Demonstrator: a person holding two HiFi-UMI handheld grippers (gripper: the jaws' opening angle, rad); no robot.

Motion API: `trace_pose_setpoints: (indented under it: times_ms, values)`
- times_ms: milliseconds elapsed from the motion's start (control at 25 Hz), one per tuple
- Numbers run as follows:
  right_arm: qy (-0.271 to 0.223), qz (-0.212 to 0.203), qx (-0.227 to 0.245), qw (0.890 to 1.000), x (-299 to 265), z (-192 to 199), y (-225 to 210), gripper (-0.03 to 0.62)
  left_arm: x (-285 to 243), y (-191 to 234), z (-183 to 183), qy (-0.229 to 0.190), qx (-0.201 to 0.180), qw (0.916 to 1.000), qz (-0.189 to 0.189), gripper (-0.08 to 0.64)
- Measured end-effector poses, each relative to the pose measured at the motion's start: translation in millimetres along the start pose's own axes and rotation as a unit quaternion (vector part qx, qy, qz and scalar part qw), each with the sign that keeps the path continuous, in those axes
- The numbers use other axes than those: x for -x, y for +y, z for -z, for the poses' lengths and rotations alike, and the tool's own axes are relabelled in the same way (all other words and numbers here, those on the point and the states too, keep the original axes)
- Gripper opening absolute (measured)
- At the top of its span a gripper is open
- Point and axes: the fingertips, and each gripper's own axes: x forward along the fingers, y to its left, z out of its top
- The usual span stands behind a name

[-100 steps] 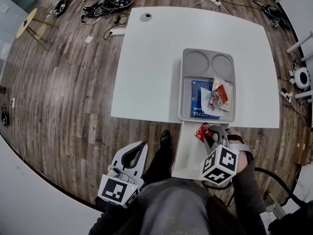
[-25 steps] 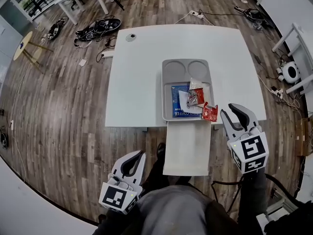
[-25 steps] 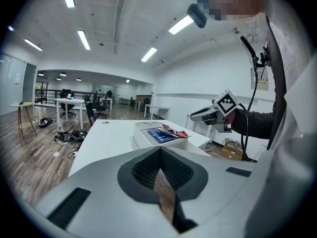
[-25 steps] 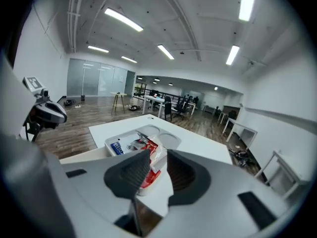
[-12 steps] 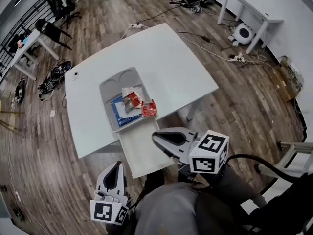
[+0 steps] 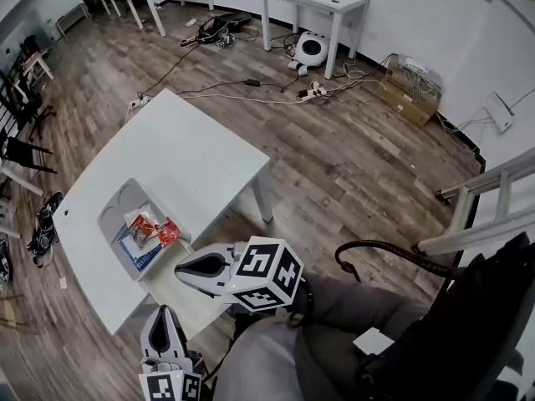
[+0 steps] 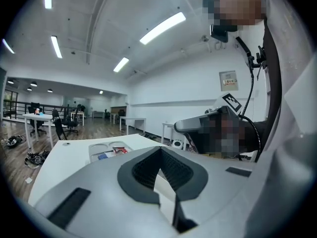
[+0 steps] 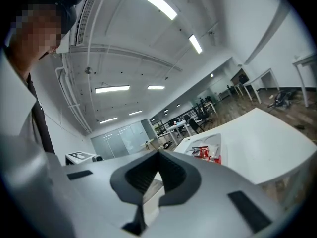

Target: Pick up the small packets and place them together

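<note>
Several small packets [image 6: 154, 228], red and white, lie together in the grey tray [image 6: 114, 217] on the white table [image 6: 184, 161]. In the right gripper view the packets [image 8: 204, 152] show far ahead in the tray [image 8: 220, 139]; in the left gripper view they [image 7: 119, 150] are tiny. My right gripper [image 6: 185, 268] hovers over the lap, off the table's edge, shut and empty. My left gripper [image 6: 162, 317] hangs lower, near the bottom edge, jaws together with nothing between them.
A white pull-out shelf [image 6: 171, 295] juts from the table below the tray. White desks [image 6: 313, 2], cables [image 6: 251, 86] and a white device [image 6: 311, 48] lie on the wooden floor behind. A black cable [image 6: 376, 253] loops by the person's right side.
The head view has swung round to the right, so the table now sits at the left. The right gripper left the tray's edge, closed empty and came back over the lap.
</note>
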Motion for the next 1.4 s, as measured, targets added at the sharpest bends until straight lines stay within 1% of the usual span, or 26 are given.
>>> trace_pose_setpoints:
  times_ms: [40,120,280,360,560,880,1000,1040,1080,1120,1200,1240,1320,1400]
  values:
    - [0.000,-0.002,0.002,1.000,0.5,-2.1,0.8,0.005,-0.4,0.6,-4.4,0.004,-0.009,0.9999,-0.002,-0.003]
    - [0.001,-0.006,0.006,1.000,0.0,-4.1,2.9,0.006,-0.8,1.2,-14.5,0.004,-0.015,0.9998,-0.012,-0.003]
    - [0.000,-0.015,0.013,1.000,-4.5,-4.2,8.3,0.005,-2.0,0.7,-33.9,-0.008,0.002,0.9994,-0.034,-0.003]
    - [0.001,-0.020,0.018,1.000,-7.9,-3.0,11.4,0.005,-3.9,-0.1,-38.4,-0.014,0.013,0.9991,-0.038,-0.003]
    - [0.007,0.004,0.033,0.999,-2.0,9.1,6.4,0.005,-13.7,-3.3,-28.2,-0.017,0.027,0.9994,-0.013,-0.003]
    - [0.007,-0.007,0.028,1.000,-6.3,4.1,4.2,0.005,-6.0,7.9,-32.0,-0.009,0.028,0.9987,-0.042,-0.003]
    - [0.008,-0.015,0.029,0.999,-14.1,3.8,3.7,0.005,-6.2,14.7,-32.1,-0.012,0.028,0.9986,-0.043,-0.003]
    - [0.006,-0.017,0.033,0.999,-14.2,3.4,2.8,0.005,-7.7,16.7,-34.5,-0.010,0.020,0.9987,-0.045,-0.003]
    - [0.002,-0.018,0.043,0.999,-12.0,2.0,1.9,0.005,-9.3,17.5,-39.7,-0.008,0.001,0.9986,-0.051,-0.003]
    - [-0.006,-0.019,0.062,0.998,-7.8,-1.1,2.2,0.005,-10.4,16.2,-48.9,-0.010,-0.030,0.9977,-0.060,-0.003]
    - [-0.041,-0.027,0.115,0.992,2.4,-14.7,9.1,0.005,-9.9,9.3,-76.8,-0.039,-0.095,0.9920,-0.073,-0.003]
    - [-0.061,-0.031,0.142,0.988,5.3,-23.8,15.2,0.005,-8.1,7.1,-90.7,-0.055,-0.118,0.9887,-0.074,-0.003]
    - [-0.087,-0.032,0.183,0.979,3.4,-39.8,25.9,0.005,-5.3,8.9,-112.4,-0.082,-0.140,0.9845,-0.067,-0.003]
    - [-0.099,-0.029,0.206,0.973,-3.8,-50.2,31.9,0.005,-4.5,15.9,-124.1,-0.094,-0.145,0.9832,-0.061,-0.003]
